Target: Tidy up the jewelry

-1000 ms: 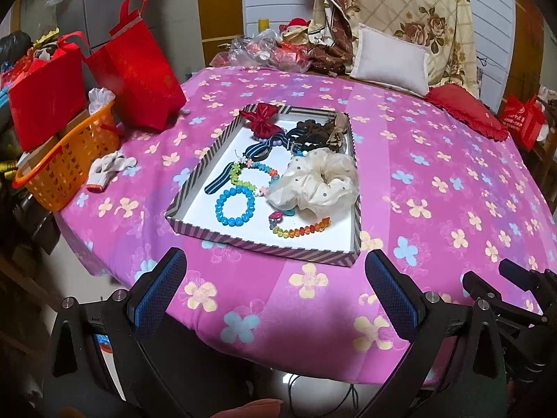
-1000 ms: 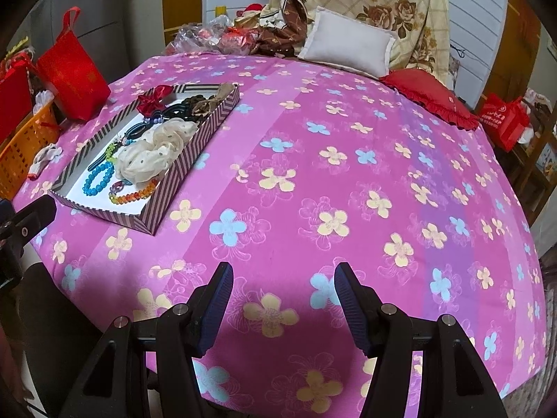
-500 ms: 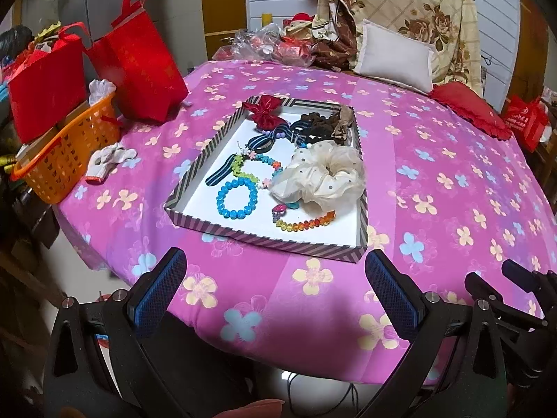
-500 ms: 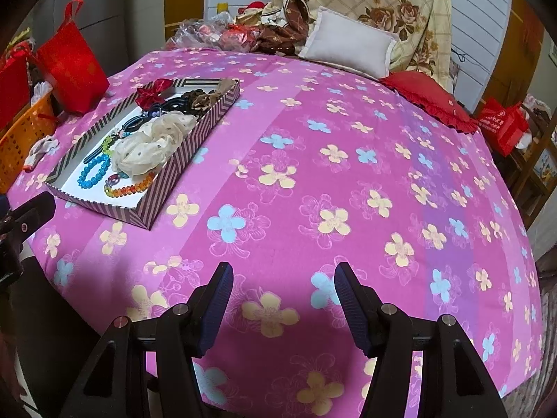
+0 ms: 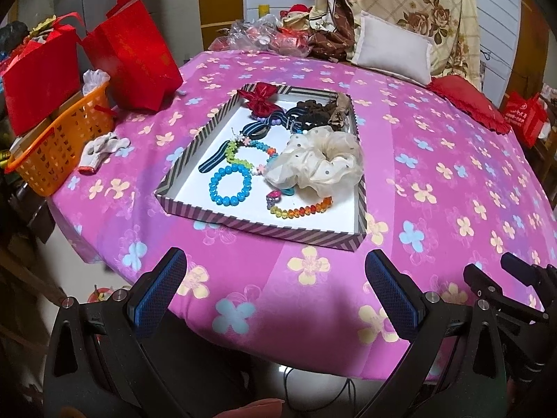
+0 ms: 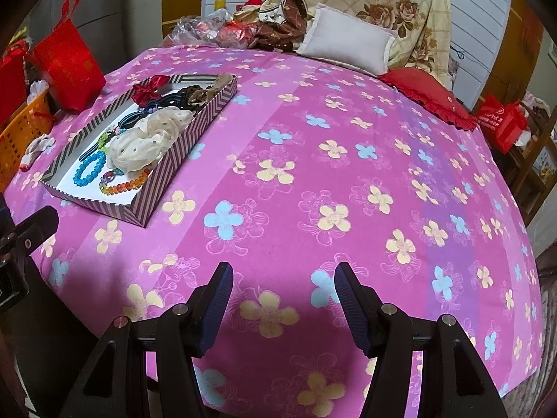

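Striped tray (image 5: 264, 228) (jewelry inside) lies beyond the left gripper (image 5: 275, 287); untouched

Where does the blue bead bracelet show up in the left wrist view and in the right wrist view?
Left wrist: blue bead bracelet, left of centre, near front of the striped tray.
Right wrist: far left, at the tray's near end.
Shared landmark: the cream scrunchie beside it.

Teal piece (image 5: 287, 192) mostly under cream scrunchie (image 5: 318, 160), orange basket (image 6: 21, 132) cut by frame edge
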`<state>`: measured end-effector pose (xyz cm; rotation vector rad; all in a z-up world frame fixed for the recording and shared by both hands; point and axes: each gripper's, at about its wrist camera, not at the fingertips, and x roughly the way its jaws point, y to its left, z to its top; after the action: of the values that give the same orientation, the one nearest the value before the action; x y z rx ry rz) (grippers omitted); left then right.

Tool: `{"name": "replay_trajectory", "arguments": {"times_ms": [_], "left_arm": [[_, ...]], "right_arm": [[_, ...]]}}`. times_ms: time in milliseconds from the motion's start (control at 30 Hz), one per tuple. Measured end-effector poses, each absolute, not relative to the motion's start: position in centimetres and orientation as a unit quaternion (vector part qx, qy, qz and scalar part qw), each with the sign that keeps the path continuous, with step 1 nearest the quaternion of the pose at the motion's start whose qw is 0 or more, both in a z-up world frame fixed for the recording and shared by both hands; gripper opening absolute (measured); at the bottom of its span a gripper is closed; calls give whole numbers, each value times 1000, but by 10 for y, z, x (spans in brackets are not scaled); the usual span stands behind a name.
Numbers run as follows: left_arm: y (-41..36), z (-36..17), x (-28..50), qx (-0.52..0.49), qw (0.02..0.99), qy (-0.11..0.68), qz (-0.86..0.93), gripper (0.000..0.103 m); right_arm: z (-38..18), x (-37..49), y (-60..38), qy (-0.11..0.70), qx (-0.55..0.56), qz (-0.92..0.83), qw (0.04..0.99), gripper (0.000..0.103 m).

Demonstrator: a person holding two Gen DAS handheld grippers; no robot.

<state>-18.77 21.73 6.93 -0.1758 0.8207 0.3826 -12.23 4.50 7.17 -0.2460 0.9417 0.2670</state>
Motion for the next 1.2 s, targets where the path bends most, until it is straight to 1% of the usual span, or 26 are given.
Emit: {"name": "replay_trajectory", "arguments": {"times_ms": [233, 400, 1200], "left_arm": [[214, 67, -187, -85, 895, 398, 181, 102], [212, 64, -187, -84, 894, 404, 177, 102], [212, 57, -185, -91, 889, 413, 173, 103]], "right_arm": [[71, -121, 42, 452, -115, 123, 876, 59], [71, -121, 42, 450, -116, 123, 877, 64], [68, -122, 42, 451, -121, 125, 876, 65]]}}
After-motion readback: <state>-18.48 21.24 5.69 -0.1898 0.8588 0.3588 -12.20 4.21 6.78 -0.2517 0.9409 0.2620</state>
